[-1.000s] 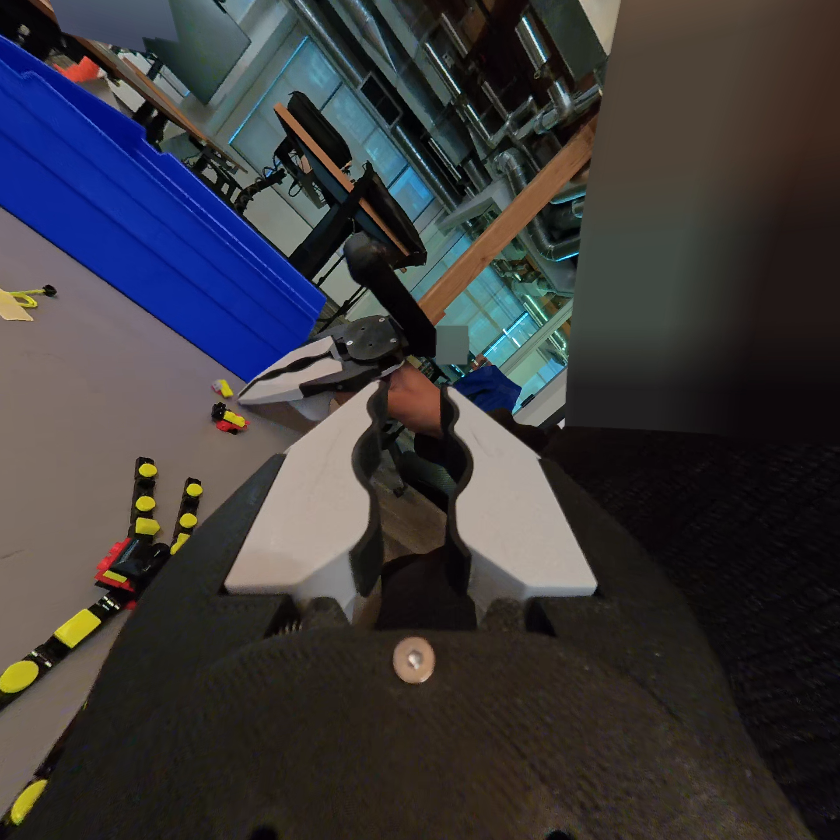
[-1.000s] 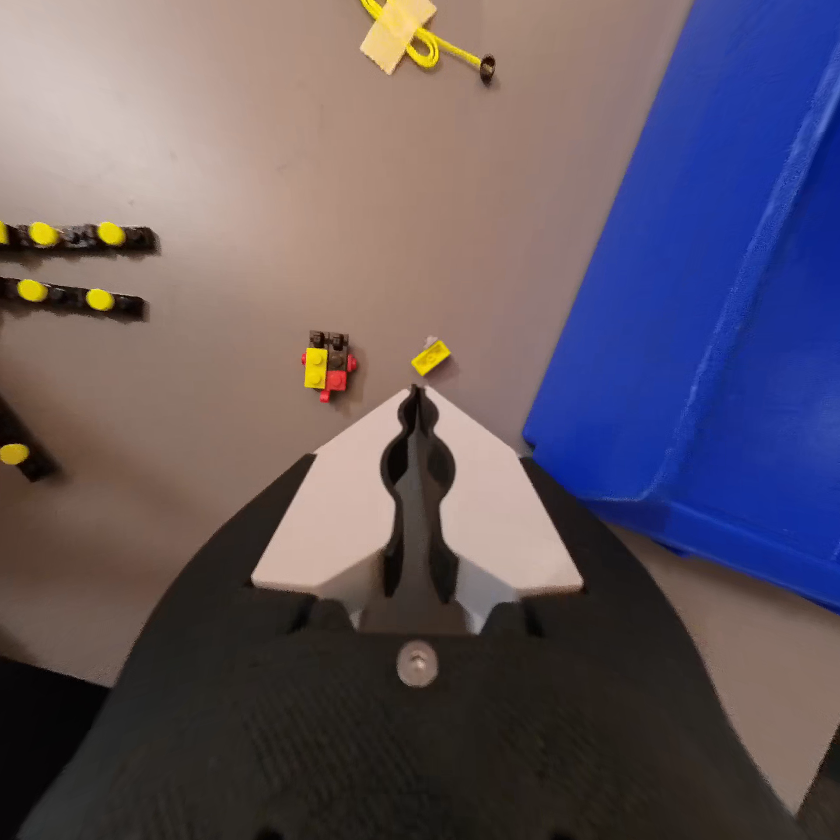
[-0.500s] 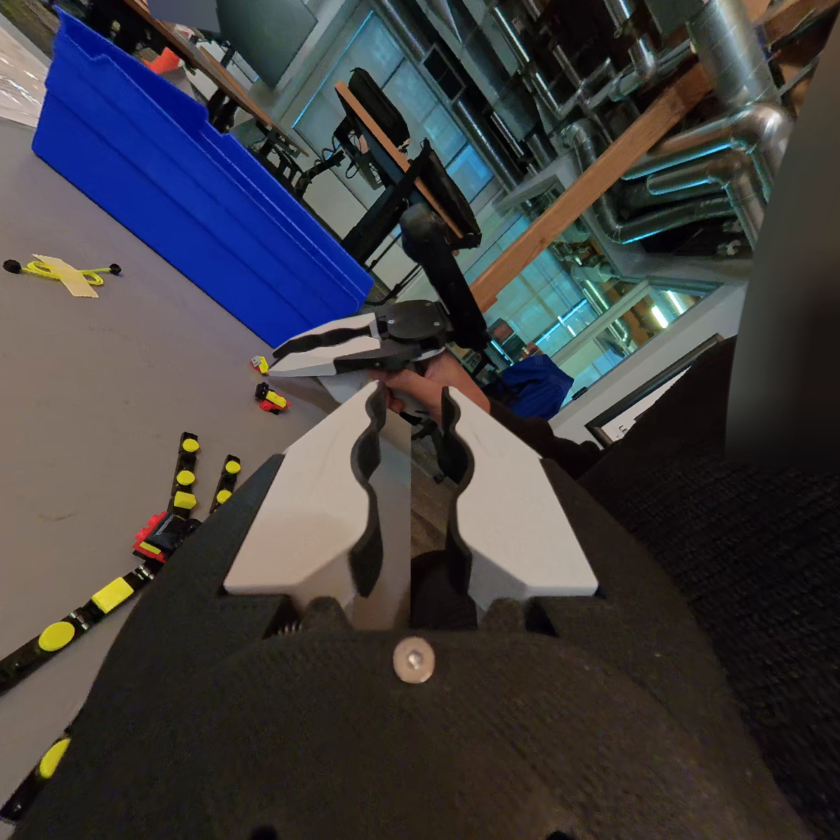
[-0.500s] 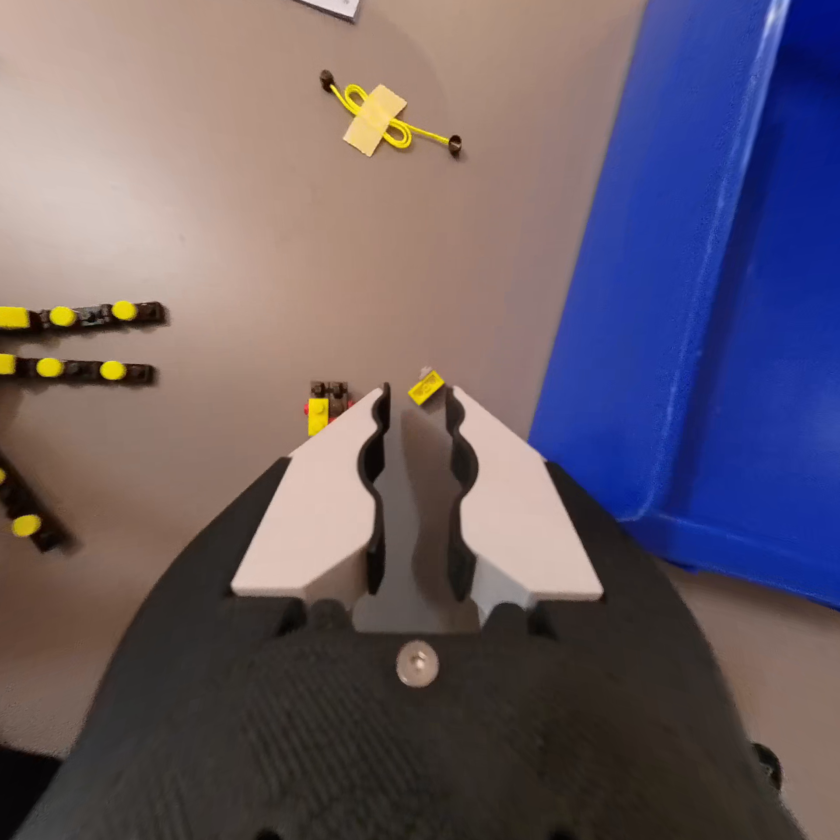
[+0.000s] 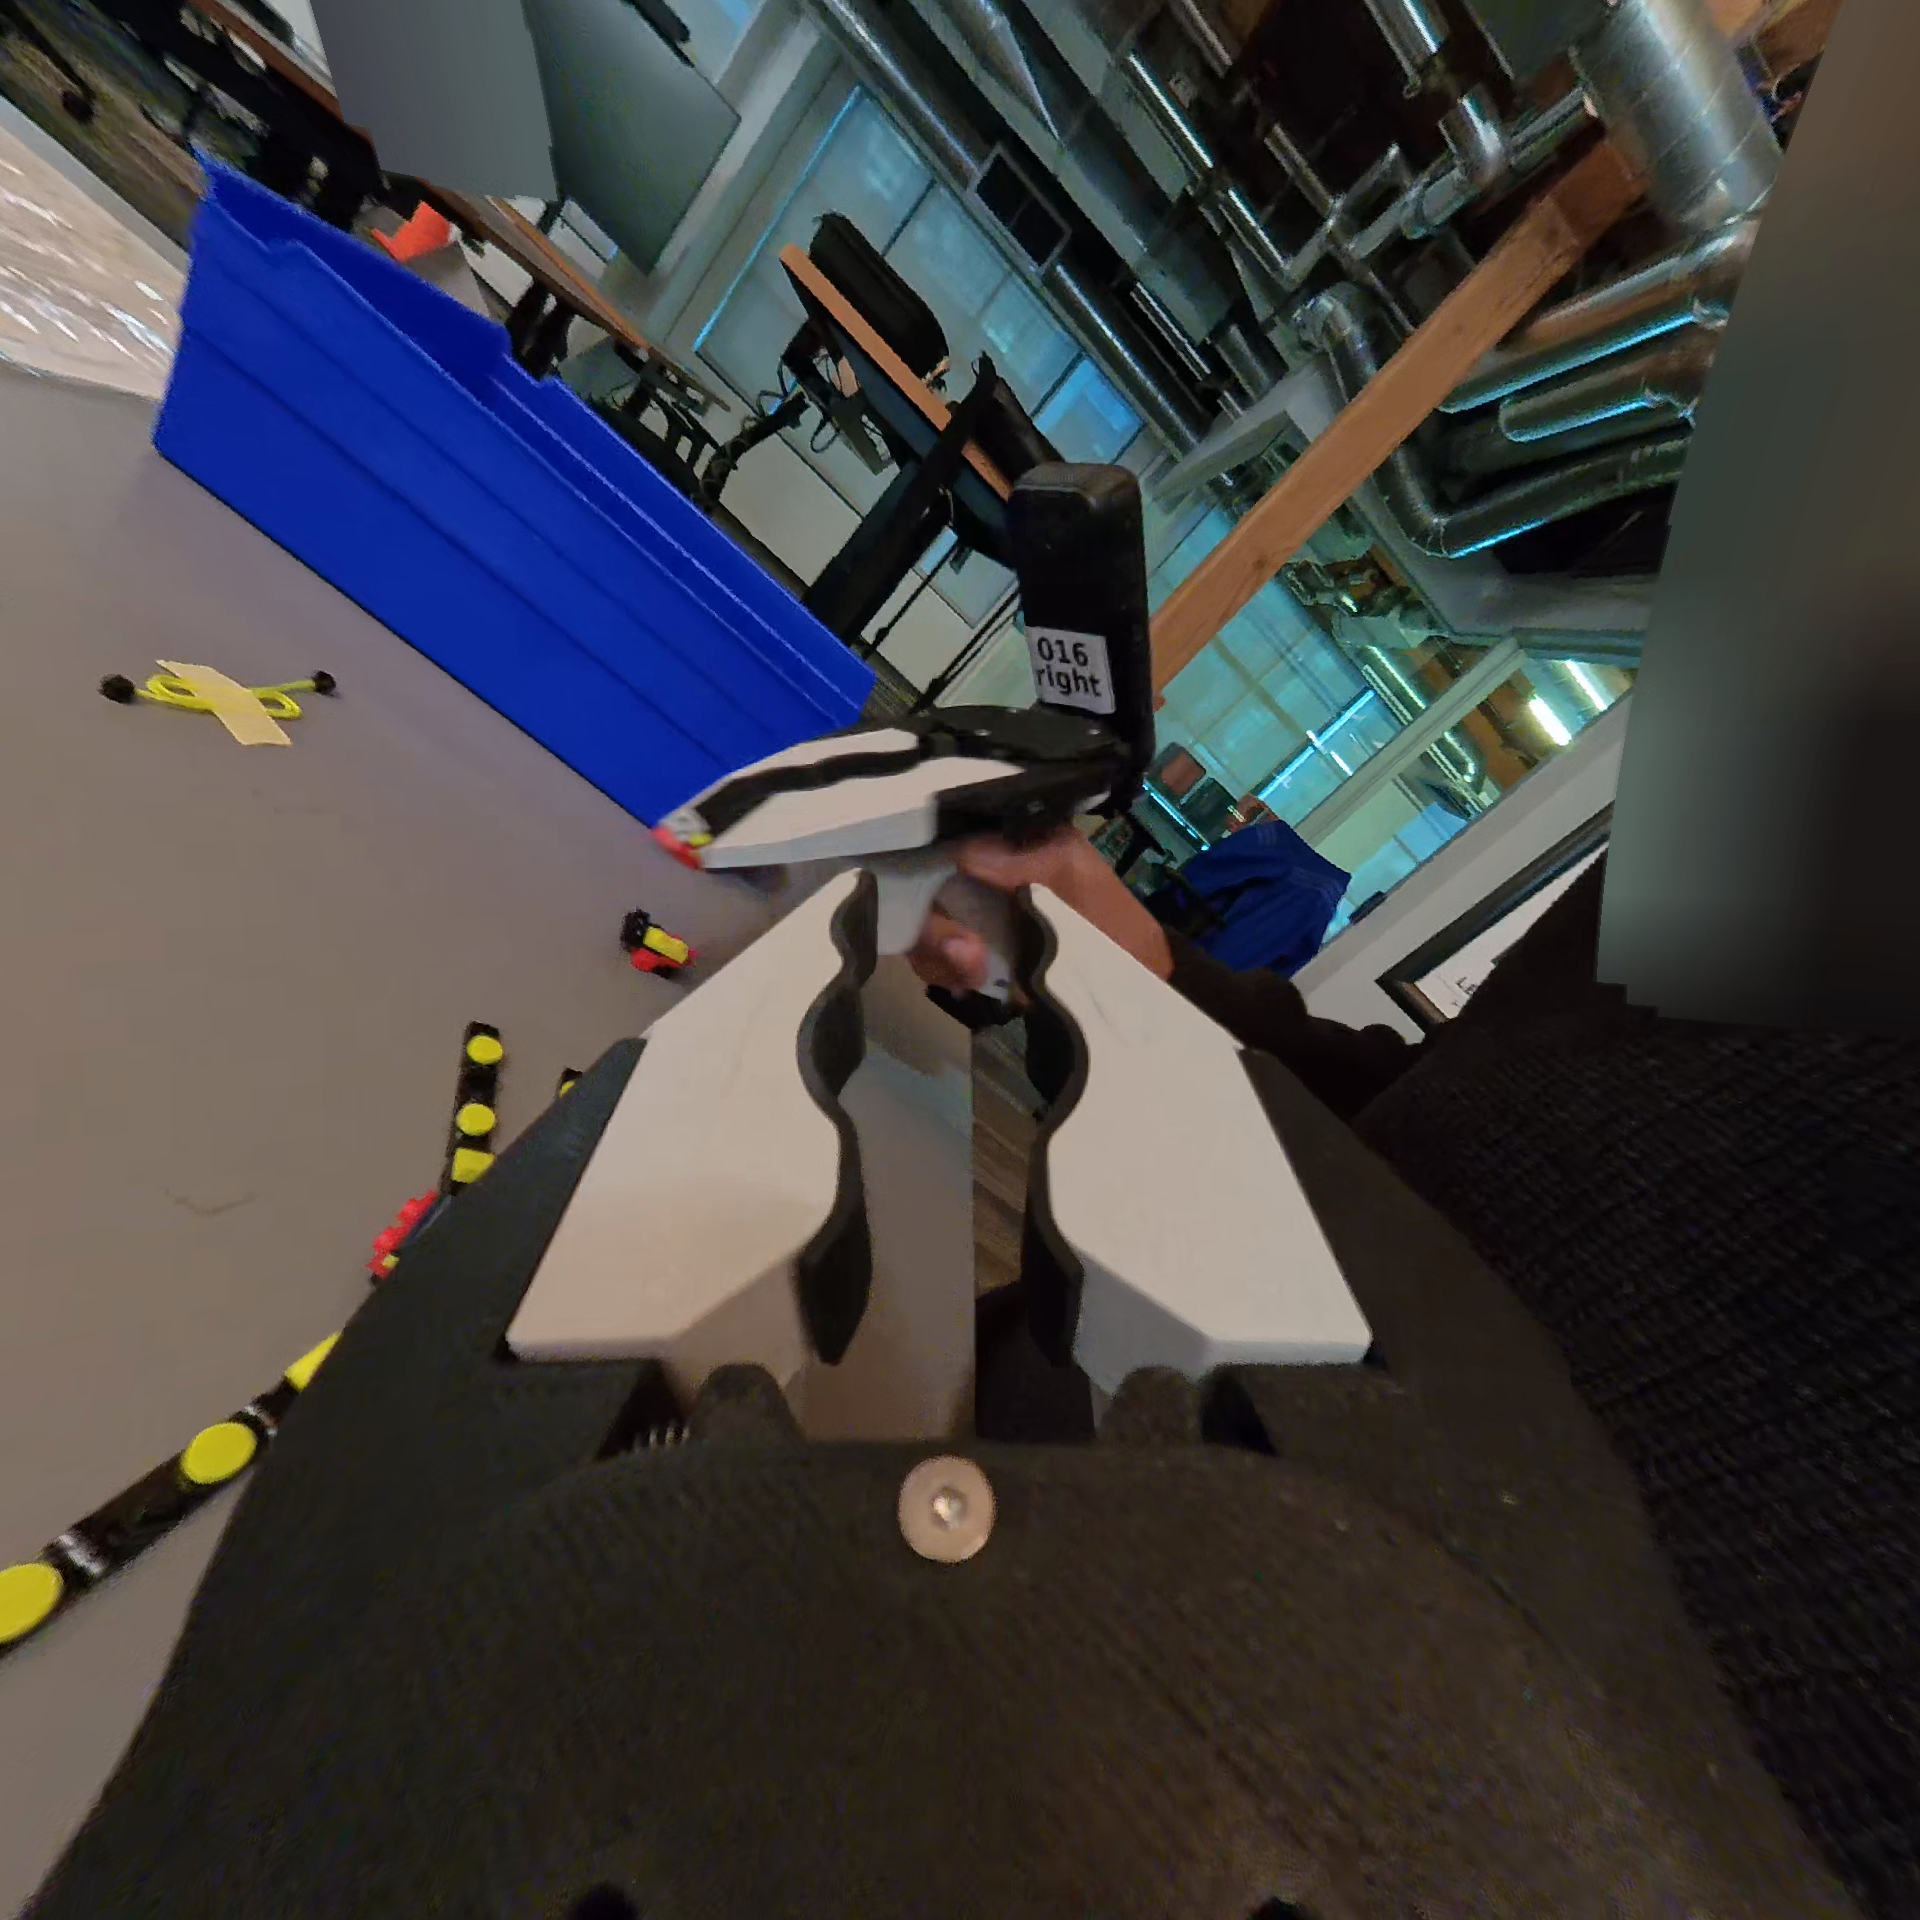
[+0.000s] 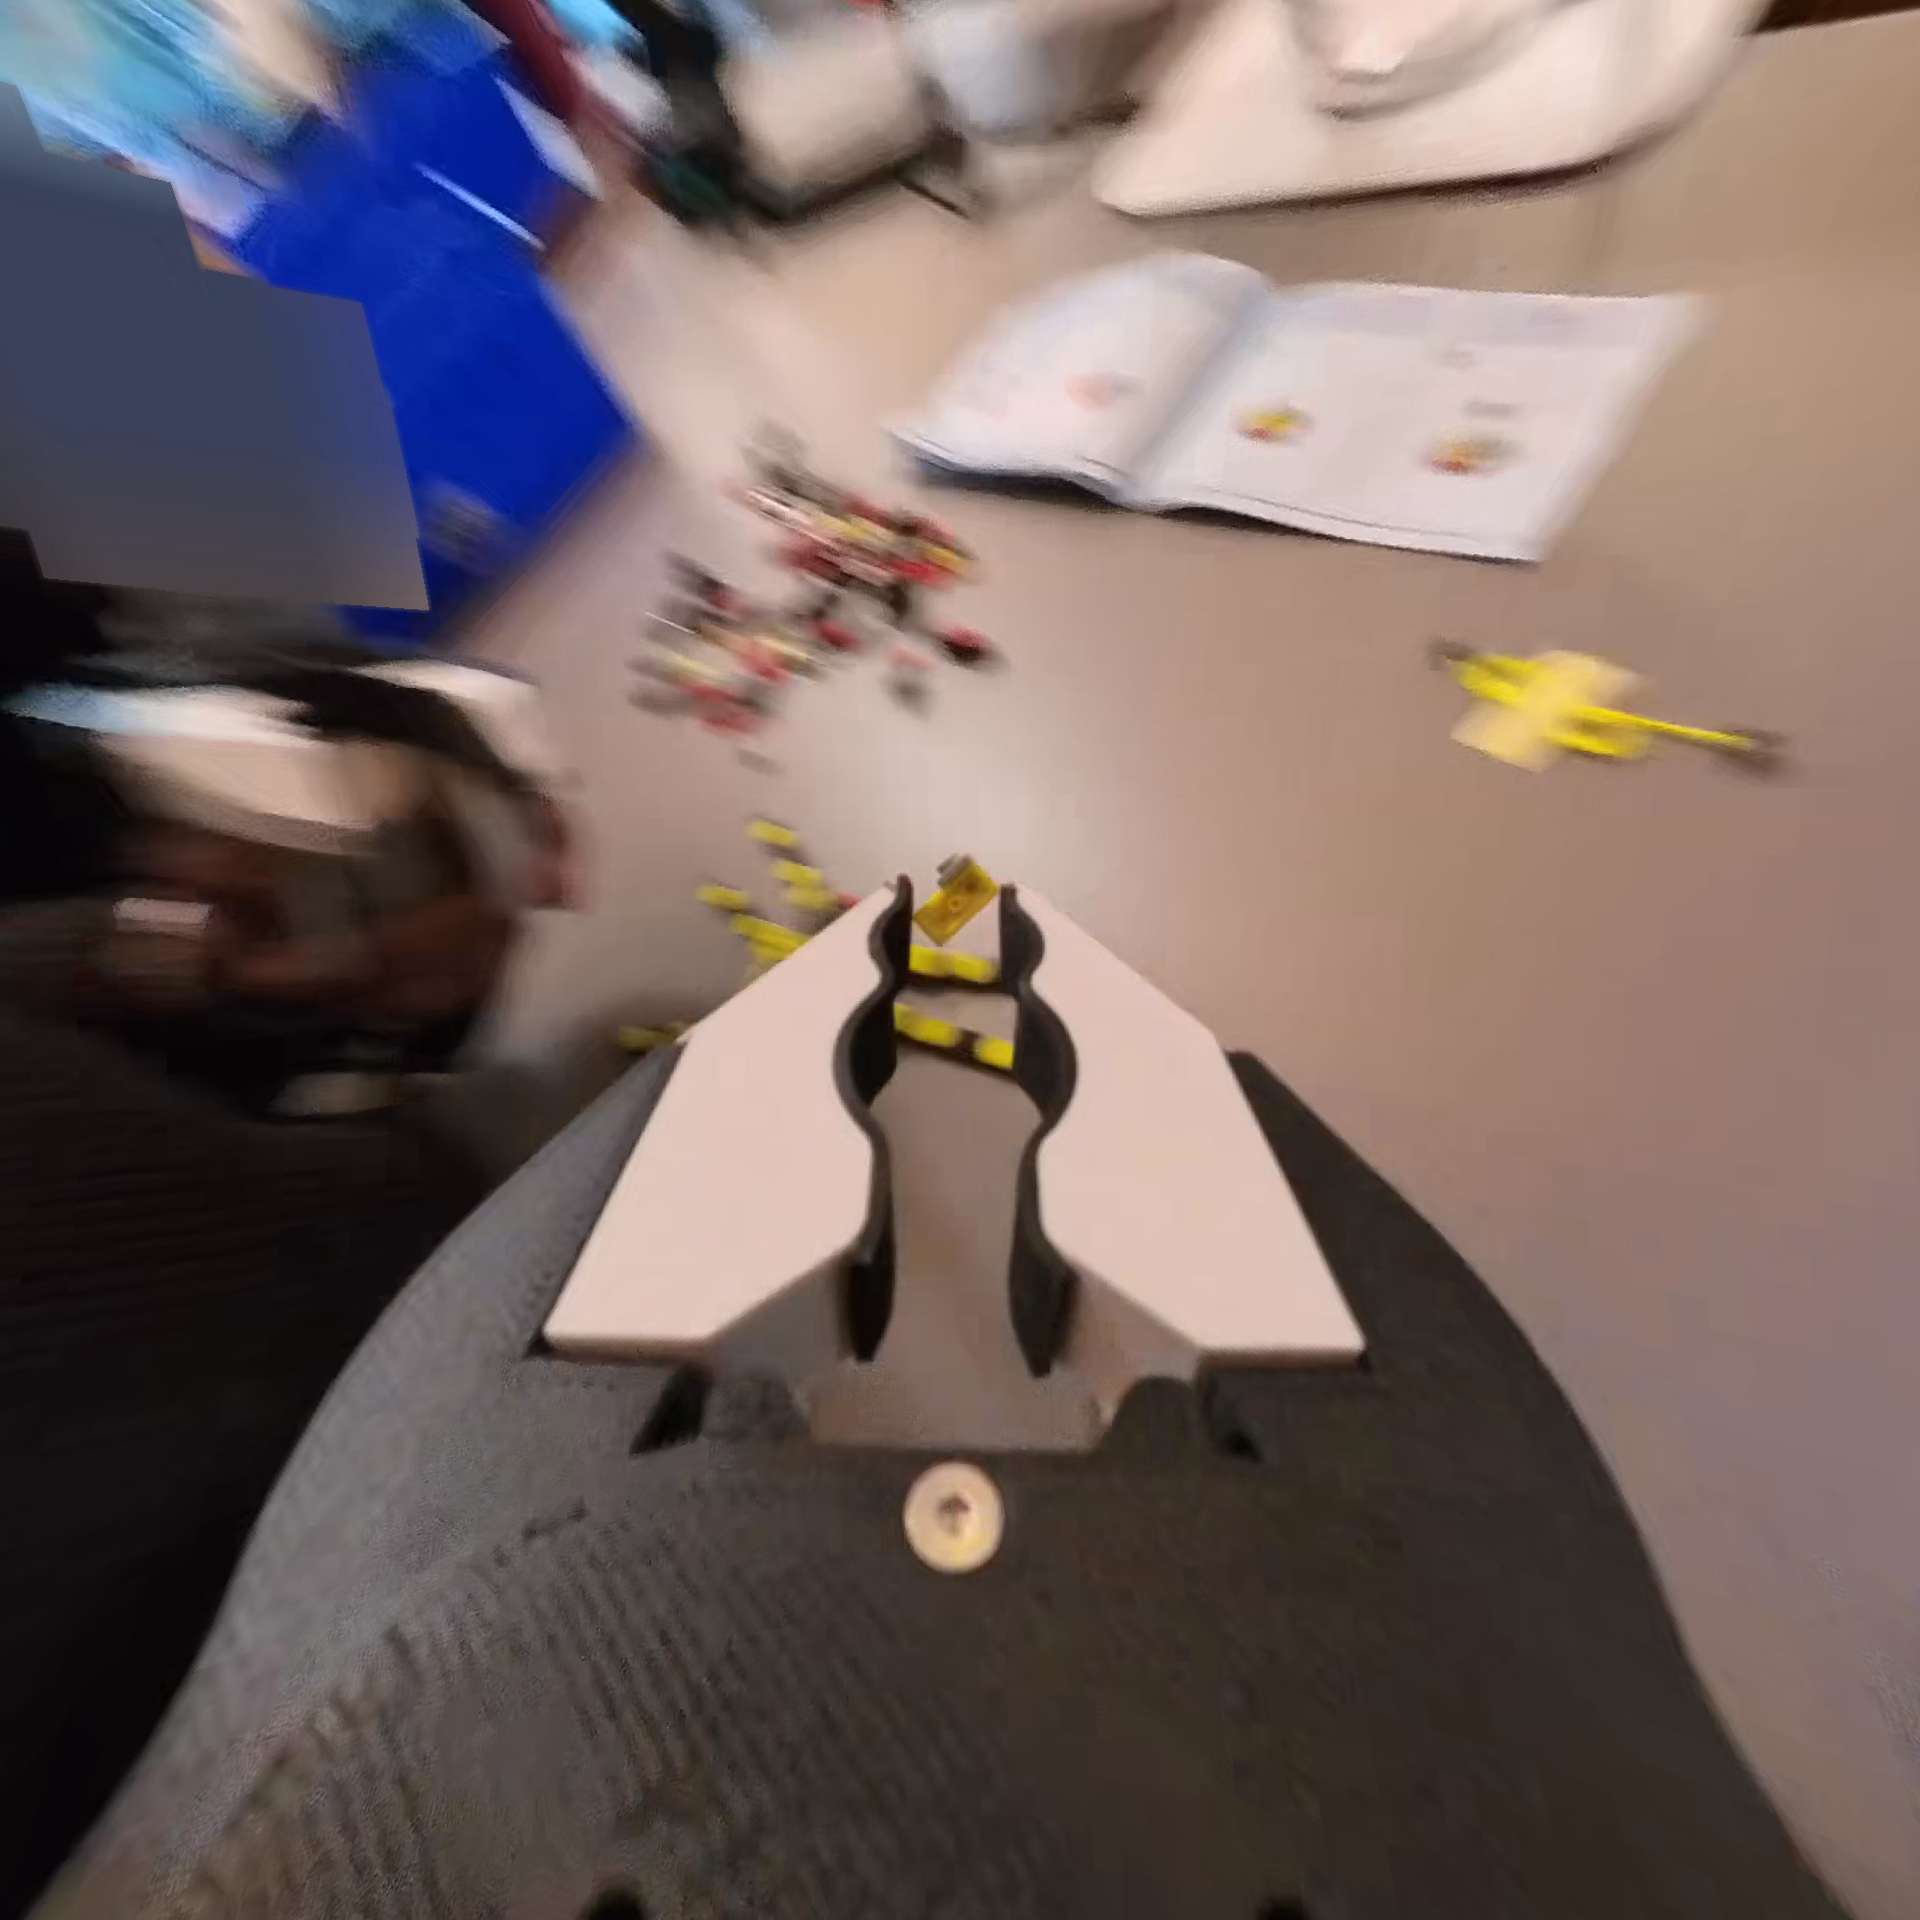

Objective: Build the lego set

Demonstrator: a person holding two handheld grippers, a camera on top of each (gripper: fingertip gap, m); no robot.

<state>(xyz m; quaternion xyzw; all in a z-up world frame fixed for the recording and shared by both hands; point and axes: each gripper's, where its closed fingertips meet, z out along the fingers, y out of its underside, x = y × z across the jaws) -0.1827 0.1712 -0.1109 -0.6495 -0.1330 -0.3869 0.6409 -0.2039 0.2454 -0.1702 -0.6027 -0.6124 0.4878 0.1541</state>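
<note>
My right gripper (image 6: 951, 896) is shut on a small yellow plate (image 6: 954, 906), held at the fingertips above the grey table; this view is blurred by motion. In the left wrist view the right gripper (image 5: 686, 831) hovers above the table with a bit of colour at its tip. My left gripper (image 5: 940, 914) is open and empty, raised and pointing past the table edge. A small black, red and yellow assembly (image 5: 655, 943) lies on the table below the right gripper. Black strips with yellow studs (image 5: 476, 1101) lie to the left and also show under the right gripper (image 6: 940, 1023).
A blue bin (image 5: 468, 520) stands along the table's far side. A yellow string with tape (image 5: 223, 696) lies near it. In the right wrist view, a pile of loose pieces (image 6: 810, 582) and an open instruction booklet (image 6: 1351, 416) lie farther off.
My right gripper opened, shut on the small yellow plate, lifted it off the table and swung round. The left gripper stayed open and tilted a little.
</note>
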